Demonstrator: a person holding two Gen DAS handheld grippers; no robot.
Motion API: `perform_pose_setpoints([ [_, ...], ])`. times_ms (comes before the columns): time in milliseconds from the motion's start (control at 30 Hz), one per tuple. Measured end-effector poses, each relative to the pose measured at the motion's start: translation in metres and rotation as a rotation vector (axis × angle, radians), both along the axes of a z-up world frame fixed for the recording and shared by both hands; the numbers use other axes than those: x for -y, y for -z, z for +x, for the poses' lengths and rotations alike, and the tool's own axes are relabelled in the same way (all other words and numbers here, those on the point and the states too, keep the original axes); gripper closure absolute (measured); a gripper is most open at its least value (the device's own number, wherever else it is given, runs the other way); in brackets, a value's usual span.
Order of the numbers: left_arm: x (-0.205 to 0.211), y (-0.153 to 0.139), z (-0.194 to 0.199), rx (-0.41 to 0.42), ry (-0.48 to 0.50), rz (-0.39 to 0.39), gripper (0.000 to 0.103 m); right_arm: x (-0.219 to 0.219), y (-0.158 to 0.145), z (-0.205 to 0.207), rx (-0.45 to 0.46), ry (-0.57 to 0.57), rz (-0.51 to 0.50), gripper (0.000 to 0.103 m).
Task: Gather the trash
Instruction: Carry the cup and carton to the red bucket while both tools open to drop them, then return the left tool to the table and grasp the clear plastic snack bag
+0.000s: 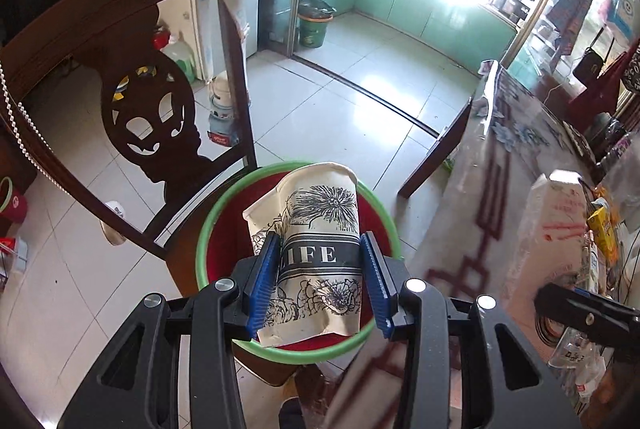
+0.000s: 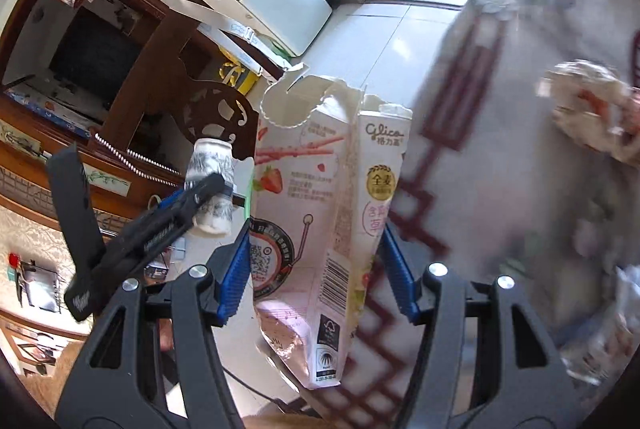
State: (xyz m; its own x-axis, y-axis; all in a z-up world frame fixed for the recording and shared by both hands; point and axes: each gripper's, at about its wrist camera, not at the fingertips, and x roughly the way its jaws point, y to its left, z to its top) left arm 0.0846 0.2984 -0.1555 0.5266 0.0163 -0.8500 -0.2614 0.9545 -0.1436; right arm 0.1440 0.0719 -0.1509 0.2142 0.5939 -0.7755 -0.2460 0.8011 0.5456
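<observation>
left tool (image 1: 320,269) pinching paper cup (image 1: 316,249), mouth pointing away, over bin (image 1: 208,229) | right tool (image 2: 316,269) pinching upright carton (image 2: 320,209)

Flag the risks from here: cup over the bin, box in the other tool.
1. The left tool grips the crushed paper cup above the green-rimmed bin. The cup looks nearly as long as the opening, so it may catch on the rim.
2. The right tool holds the torn Glico box near its lower half; the box may tilt or slip.
</observation>
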Motion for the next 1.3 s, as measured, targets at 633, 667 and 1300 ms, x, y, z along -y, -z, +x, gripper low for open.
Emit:
perform_pose_setpoints([
  [633,-0.028,0.018,0.016,-0.016,0.019,-0.056,0.036,-0.032,-0.014,0.004,0.035,0.074,-0.038,0.023],
  [667,-0.026,0.018,0.016,-0.014,0.026,-0.060,0.036,-0.030,-0.019,0.001,0.045,0.076,-0.045,0.023],
  [1300,0.114,-0.002,0.016,0.025,0.405,-0.111,0.036,0.133,-0.067,-0.089,0.172,0.375,-0.218,0.018],
])
